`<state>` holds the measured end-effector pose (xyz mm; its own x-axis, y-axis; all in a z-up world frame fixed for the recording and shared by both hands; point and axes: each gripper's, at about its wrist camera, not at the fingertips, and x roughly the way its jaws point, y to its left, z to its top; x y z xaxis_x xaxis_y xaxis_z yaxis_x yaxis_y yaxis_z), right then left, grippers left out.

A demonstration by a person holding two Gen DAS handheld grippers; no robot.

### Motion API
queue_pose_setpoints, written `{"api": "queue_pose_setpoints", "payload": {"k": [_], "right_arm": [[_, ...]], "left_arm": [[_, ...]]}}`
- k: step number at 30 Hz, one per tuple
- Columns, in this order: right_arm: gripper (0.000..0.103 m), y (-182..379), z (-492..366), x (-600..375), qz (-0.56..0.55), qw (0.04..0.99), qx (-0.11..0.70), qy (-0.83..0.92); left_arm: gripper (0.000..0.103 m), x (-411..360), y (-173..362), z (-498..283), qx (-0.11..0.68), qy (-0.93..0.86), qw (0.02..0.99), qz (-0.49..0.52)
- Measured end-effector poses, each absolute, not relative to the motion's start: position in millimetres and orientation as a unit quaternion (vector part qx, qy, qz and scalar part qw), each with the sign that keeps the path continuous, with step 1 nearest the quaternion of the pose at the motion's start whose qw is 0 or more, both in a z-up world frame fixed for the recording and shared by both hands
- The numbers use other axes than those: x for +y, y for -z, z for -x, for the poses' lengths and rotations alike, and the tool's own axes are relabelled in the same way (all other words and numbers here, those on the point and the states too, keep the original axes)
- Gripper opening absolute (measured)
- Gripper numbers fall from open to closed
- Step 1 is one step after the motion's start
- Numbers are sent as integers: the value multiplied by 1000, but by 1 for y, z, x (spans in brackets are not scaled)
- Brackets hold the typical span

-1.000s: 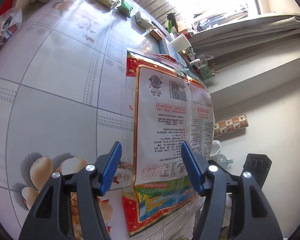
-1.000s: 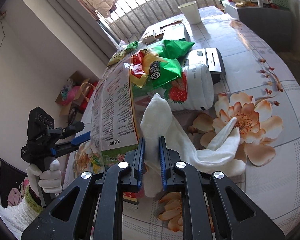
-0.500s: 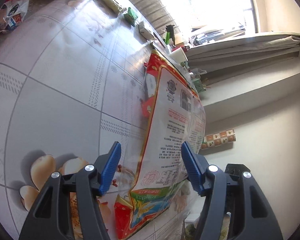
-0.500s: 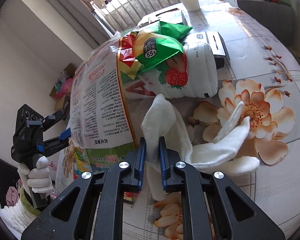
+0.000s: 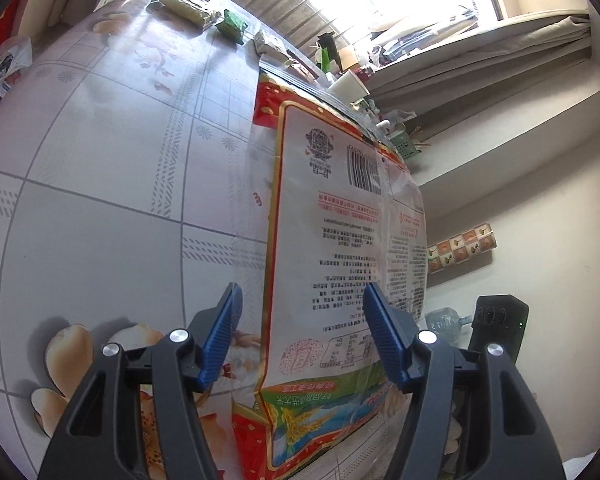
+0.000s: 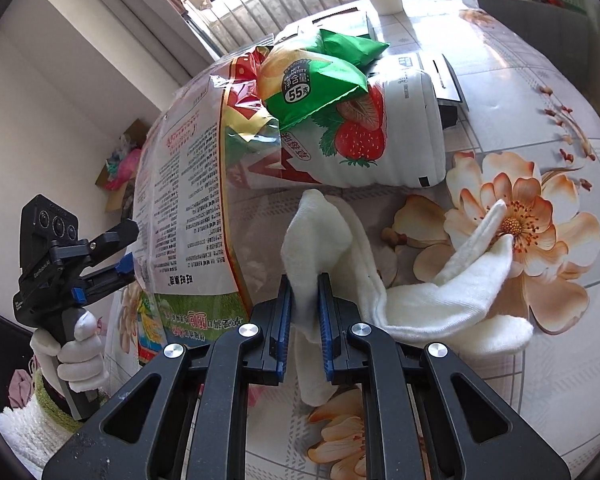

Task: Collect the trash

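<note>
1. Your right gripper (image 6: 304, 300) clenches a white cloth (image 6: 420, 300) on the floral table (image 6: 540, 80).
2. Your left gripper (image 5: 300, 328) stands released, straddling the big printed bag (image 5: 340, 240) at 12 o'clock; contact unclear.

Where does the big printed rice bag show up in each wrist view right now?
Left wrist: the big printed bag fills the centre, rising between the left hand-held gripper's spread fingers.
Right wrist: the same bag stands centre-left, with green snack packets at its mouth.
Shared landmark: the white paper cup, small at upper centre in the left view, top centre-right in the right view.
</note>
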<state>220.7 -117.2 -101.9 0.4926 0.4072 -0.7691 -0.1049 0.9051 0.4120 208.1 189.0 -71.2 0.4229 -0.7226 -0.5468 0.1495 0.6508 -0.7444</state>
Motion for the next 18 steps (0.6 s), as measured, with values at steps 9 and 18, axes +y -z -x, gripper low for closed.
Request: {"api": "queue_pose_setpoints", "payload": {"k": [9,18], "right_arm": [[13,104,-221,-113,-157,851,480,-148],[12,94,-206,-118,-161,858,468,-135]], "left_arm": [[50,179,53,-185,436,329,778,309],[16,163,27,-170,409,343,806,256]]}}
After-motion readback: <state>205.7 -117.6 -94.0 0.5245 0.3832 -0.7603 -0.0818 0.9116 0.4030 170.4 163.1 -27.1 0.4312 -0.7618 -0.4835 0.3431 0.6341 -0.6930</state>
